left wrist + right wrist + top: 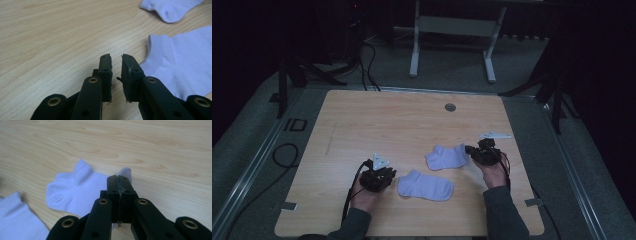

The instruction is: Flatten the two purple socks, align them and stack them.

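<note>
We see the right gripper pinched flat on the far pale lilac cotton sock; the near lilac sock lies lengthwise just right of our narrowly parted left gripper

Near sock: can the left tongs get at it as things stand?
Probably yes. The left tongs sit slightly open right beside the near sock, its cuff just off the right jaw, with only bare table between. The right tongs are over at the far sock.

Two socks lie between the grippers.
</note>
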### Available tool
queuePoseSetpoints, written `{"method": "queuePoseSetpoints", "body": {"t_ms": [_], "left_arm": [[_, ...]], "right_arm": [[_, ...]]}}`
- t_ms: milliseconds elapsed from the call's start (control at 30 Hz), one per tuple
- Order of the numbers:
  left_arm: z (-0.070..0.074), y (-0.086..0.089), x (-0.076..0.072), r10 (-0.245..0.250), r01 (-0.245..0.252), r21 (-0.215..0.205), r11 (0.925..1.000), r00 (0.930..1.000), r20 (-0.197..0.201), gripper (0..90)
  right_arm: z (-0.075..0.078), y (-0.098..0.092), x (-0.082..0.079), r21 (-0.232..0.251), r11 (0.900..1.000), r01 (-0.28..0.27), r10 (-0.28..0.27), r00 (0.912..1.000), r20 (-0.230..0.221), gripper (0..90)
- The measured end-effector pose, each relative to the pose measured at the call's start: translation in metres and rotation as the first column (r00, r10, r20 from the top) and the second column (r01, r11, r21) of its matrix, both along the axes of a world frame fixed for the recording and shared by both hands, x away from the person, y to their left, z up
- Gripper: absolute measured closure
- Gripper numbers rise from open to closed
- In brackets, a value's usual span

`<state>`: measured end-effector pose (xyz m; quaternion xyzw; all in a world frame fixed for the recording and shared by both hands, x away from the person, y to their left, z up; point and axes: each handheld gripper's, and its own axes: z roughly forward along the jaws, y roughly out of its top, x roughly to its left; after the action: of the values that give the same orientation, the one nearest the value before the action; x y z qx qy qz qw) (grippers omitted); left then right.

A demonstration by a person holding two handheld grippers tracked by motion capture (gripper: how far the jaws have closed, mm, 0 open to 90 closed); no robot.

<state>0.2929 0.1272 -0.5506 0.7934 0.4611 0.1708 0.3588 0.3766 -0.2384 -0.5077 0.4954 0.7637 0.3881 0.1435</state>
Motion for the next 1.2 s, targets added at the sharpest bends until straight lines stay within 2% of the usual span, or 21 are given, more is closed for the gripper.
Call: {"method": "queuePoseSetpoints", "body": {"t_ms": [167, 200, 300, 367, 467, 567, 700, 833, 1033, 1200], "left_arm": [[0.0, 0.0, 0.0, 0.0, 0.0, 0.0, 1.0, 1.0, 0.0, 77.7], [0.0, 0.0, 0.0, 0.001, -0.001, -0.001, 1.0, 1.0, 0.0, 77.7], [0.0, 0.001, 0.0, 0.005, -0.005, -0.003, 1.0, 1.0, 0.0, 77.7], [0.0, 0.001, 0.001, 0.007, -0.007, -0.005, 1.0, 1.0, 0.0, 77.6], [0.0, 0.002, 0.001, 0.008, -0.008, -0.004, 1.0, 1.0, -0.001, 77.5], [0.0, 0.002, 0.001, 0.009, -0.009, -0.005, 0.9999, 1.0, 0.0, 77.5], [0.0, 0.002, 0.001, 0.009, -0.009, -0.005, 0.9999, 1.0, -0.001, 77.3], [0.0, 0.002, 0.001, 0.008, -0.008, -0.005, 1.0, 1.0, -0.001, 77.0], [0.0, 0.002, 0.001, 0.006, -0.006, -0.004, 1.0, 1.0, -0.002, 76.8], [-0.001, 0.001, 0.001, 0.006, -0.006, -0.005, 1.0, 1.0, -0.003, 76.7]], "right_arm": [[-0.006, -0.007, 0.0, -0.022, 1.0, 0.016, -0.017, 0.9997, -0.017, 88.6], [-0.009, -0.012, 0.0, -0.048, 0.998, 0.028, -0.029, 0.9993, -0.022, 86.8], [-0.009, -0.015, -0.001, -0.079, 0.996, 0.044, -0.045, 0.9988, -0.019, 77.0], [-0.006, -0.017, -0.001, -0.109, 0.993, 0.055, -0.055, 0.9985, 0.002, 70.0], [0.0, -0.017, -0.002, -0.124, 0.991, 0.05, -0.047, 0.9985, 0.026, 62.6], [0.005, -0.011, -0.001, -0.135, 0.991, 0.018, -0.012, 0.9991, 0.041, 57.2], [0.004, 0.003, 0.0, -0.15, 0.988, -0.046, 0.053, 0.9976, 0.044, 54.6], [0.0, 0.02, 0.001, -0.172, 0.979, -0.107, 0.115, 0.9927, 0.037, 52.2], [-0.007, 0.045, 0.002, -0.205, 0.957, -0.208, 0.219, 0.9753, 0.032, 50.1], [-0.015, 0.06, 0.006, -0.217, 0.938, -0.27, 0.28, 0.96, 0.013, 50.0]]}}
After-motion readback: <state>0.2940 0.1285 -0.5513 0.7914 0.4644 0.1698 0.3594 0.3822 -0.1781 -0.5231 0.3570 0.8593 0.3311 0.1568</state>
